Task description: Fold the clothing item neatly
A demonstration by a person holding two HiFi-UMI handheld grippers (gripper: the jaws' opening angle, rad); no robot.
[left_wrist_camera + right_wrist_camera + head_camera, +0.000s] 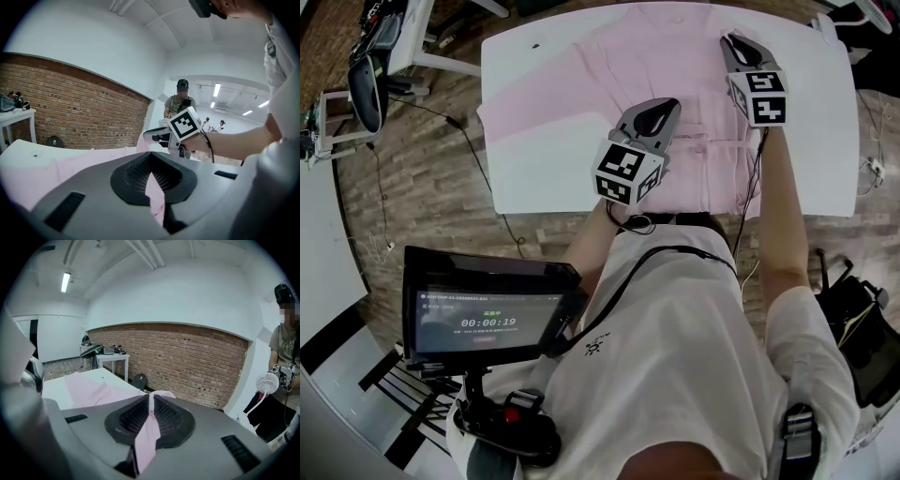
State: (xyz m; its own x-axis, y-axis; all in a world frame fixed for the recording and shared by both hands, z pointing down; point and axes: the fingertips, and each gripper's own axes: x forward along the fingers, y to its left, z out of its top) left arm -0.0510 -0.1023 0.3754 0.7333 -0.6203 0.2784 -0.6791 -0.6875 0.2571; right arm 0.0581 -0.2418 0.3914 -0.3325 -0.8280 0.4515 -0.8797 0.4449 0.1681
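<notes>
A pale pink shirt [623, 56] lies spread on the white table [534, 159], with a folded part near the front edge. My left gripper [667, 103] hangs over the shirt's middle, shut on a fold of its pink cloth [153, 190] that runs between the pads. My right gripper [727, 39] is farther back and to the right, also shut on a strip of the shirt [146, 432], which hangs down between its pads. In the left gripper view the right gripper [149, 134] holds a raised pink edge beside its marker cube [187, 123].
A screen on a stand [487, 309] sits by the person's left hip. A chair [367, 89] and cables lie on the floor at left. A bystander [180, 101] stands beyond the table. A small white fan [267, 383] and a brick wall [187, 366] are at the far side.
</notes>
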